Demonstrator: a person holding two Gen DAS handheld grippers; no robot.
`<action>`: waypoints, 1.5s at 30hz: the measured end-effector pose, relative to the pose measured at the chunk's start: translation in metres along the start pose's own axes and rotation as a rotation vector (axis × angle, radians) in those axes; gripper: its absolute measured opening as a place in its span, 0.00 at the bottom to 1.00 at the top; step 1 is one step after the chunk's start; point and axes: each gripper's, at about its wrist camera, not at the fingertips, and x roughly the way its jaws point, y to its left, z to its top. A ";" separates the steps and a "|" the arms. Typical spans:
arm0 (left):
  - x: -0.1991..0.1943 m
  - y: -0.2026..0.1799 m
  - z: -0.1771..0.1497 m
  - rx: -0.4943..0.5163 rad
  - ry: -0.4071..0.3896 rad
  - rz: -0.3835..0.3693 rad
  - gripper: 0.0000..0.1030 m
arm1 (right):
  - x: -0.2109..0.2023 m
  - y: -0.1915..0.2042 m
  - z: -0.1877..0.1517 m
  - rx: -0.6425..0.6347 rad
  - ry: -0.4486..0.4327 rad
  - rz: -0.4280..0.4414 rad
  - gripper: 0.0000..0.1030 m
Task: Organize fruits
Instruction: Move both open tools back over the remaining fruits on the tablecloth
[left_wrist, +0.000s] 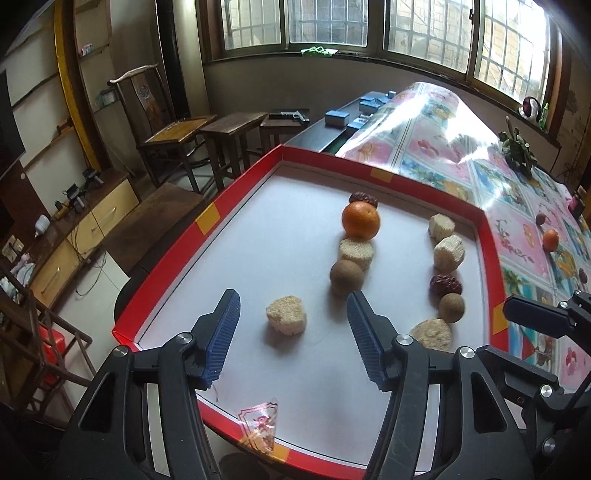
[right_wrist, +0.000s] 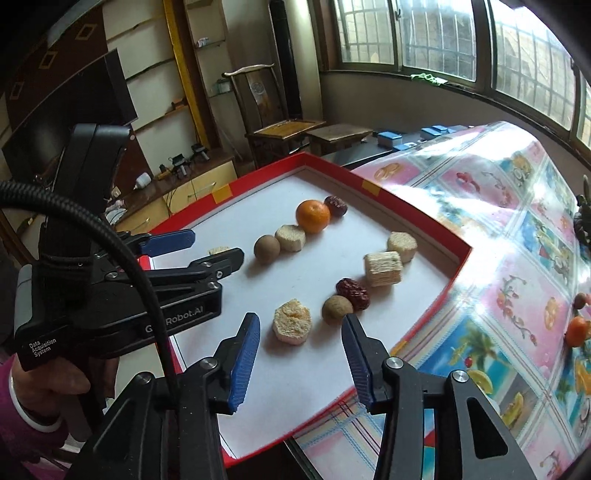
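Two rows of fruit lay in the red tray: an orange headed the left row. Both the left hand-held gripper and right hand-held gripper hung wide apart, holding nothing, over the tray's near end

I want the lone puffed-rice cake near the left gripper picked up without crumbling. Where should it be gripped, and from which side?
Grip the lone rice cake across its flat-faceted side walls at mid-height, coming from above and the near side with the left gripper, whose open jaws already bracket it. It lies flat on the tray, apart from the other pieces, so both flanks look free.
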 end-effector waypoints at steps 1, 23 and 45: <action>-0.003 -0.003 0.001 0.003 -0.007 -0.003 0.59 | -0.004 -0.002 -0.001 0.003 -0.008 -0.011 0.46; -0.019 -0.155 0.032 0.170 -0.047 -0.188 0.60 | -0.087 -0.120 -0.048 0.263 -0.062 -0.276 0.59; 0.023 -0.302 0.050 0.347 0.139 -0.381 0.60 | -0.129 -0.259 -0.109 0.545 -0.045 -0.448 0.59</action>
